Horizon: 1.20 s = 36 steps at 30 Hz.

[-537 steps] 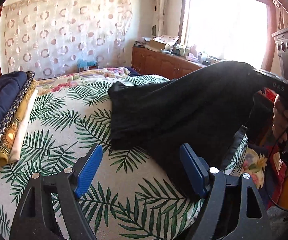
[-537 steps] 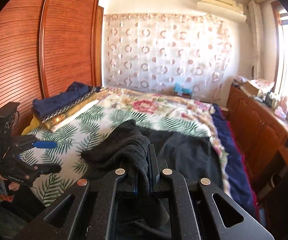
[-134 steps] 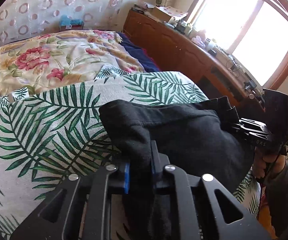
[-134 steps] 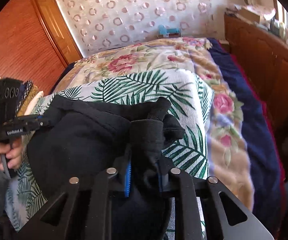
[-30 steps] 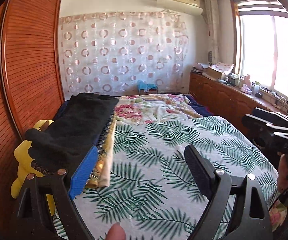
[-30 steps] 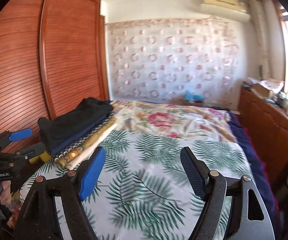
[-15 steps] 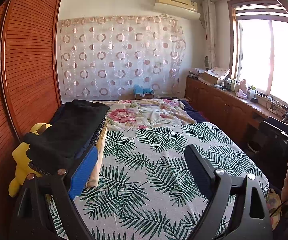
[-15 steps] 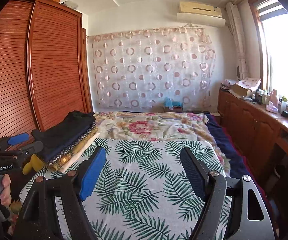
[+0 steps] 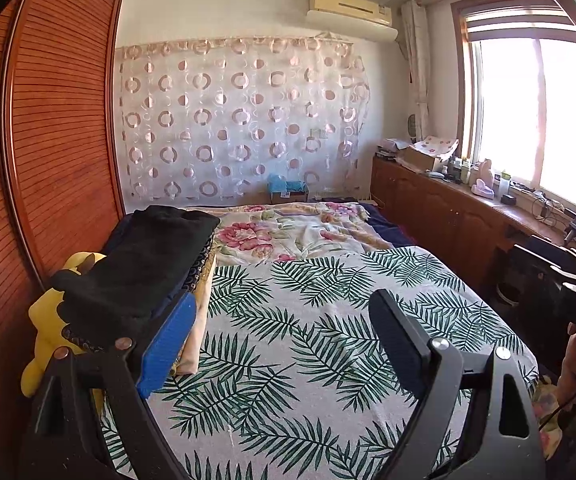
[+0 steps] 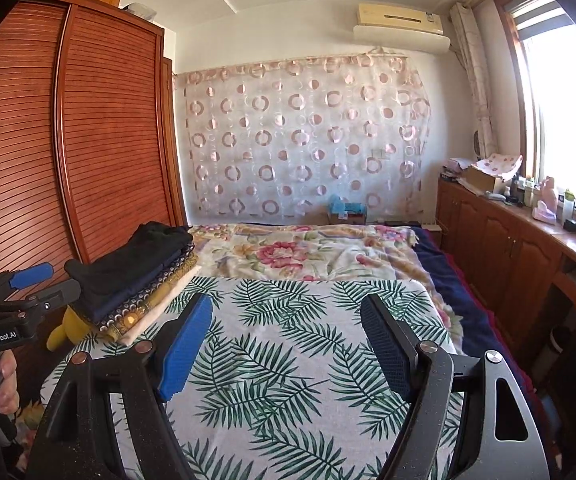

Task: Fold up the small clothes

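We see the black garment point(image 9: 143, 264) folded into a long, flat slab with slightly lumpy near corners, lying on top of the stack of folded clothes point(image 10: 143, 300) at the left edge of the bed point(image 9: 308, 340) — under it a navy piece, a dark dotted one, a mustard layer and a cream one at the bottom. Our left claw point(image 9: 283, 340) is spread wide and holds nothing, and our right claw point(image 10: 283, 344) is likewise wide apart and empty; both hang over the palm-leaf sheet point(image 10: 288, 360). A yellow plush toy point(image 9: 43, 328) sits just beside the stack, against the slatted wooden wardrobe point(image 10: 87, 140). Farther back lies a floral blanket point(image 10: 308, 252) — behind it a sheer curtain with circles point(image 9: 239, 120). An air conditioner point(image 10: 400, 24) hangs above, and a cluttered wooden cabinet point(image 10: 508, 232) runs under the bright window point(image 9: 540, 120).
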Motion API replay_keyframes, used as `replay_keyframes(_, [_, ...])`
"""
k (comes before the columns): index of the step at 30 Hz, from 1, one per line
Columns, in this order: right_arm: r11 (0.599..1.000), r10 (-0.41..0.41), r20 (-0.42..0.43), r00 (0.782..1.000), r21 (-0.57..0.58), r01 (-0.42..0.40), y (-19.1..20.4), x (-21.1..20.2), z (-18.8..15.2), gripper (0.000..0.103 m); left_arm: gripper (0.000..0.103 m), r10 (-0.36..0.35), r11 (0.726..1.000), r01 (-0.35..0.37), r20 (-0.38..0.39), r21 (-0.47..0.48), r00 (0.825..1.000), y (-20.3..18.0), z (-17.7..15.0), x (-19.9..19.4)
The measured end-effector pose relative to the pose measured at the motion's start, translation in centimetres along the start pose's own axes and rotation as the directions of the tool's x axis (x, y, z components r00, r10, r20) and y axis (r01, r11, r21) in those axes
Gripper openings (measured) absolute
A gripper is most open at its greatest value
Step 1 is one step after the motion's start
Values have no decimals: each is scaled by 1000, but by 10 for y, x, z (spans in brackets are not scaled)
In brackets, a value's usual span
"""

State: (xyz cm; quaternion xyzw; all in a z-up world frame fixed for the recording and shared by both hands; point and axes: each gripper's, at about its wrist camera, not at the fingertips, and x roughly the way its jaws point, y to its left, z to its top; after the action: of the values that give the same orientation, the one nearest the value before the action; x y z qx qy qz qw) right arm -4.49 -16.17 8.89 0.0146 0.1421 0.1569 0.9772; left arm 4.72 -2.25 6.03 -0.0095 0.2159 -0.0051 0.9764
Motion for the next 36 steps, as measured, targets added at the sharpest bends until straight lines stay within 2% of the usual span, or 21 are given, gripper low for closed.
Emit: replay_keyframes(36, [1000, 8, 6, 1000, -8, -8, -40, 7, -6, 79, 88, 3, 1000, -3, 8, 3, 1000, -3, -1, -3])
